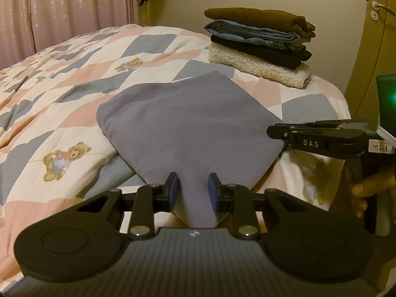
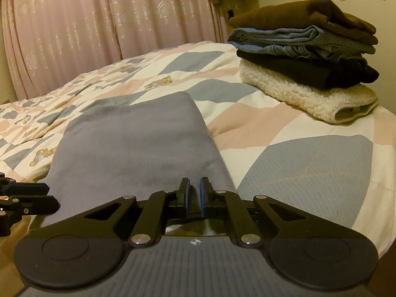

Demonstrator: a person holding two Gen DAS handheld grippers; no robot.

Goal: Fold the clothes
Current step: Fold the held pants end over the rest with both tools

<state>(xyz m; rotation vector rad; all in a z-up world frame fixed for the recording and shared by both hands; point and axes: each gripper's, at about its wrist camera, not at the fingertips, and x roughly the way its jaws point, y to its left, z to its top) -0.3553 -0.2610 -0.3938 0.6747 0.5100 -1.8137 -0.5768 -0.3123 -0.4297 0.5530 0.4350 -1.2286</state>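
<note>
Grey folded cloth garment (image 1: 188,118) lies mid-frame on the quilted bed (image 1: 74,79), near corners pinched by the left gripper (image 1: 193,190) fingers and the nearly closed right gripper (image 2: 194,195) fingers, likely for carrying to the stack of 4 folded clothes (image 1: 259,47) at upper right.

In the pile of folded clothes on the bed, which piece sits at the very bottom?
The cream fleecy folded piece: it lies directly on the patchwork quilt, under the black folded garment, the blue denim garment and the brown garment on top.

The folded cloth (image 1: 188,123) lies on the bed (image 1: 74,79) near its front edge. Behind it, to the right, stands a stack of folded clothes (image 1: 259,47).
</note>
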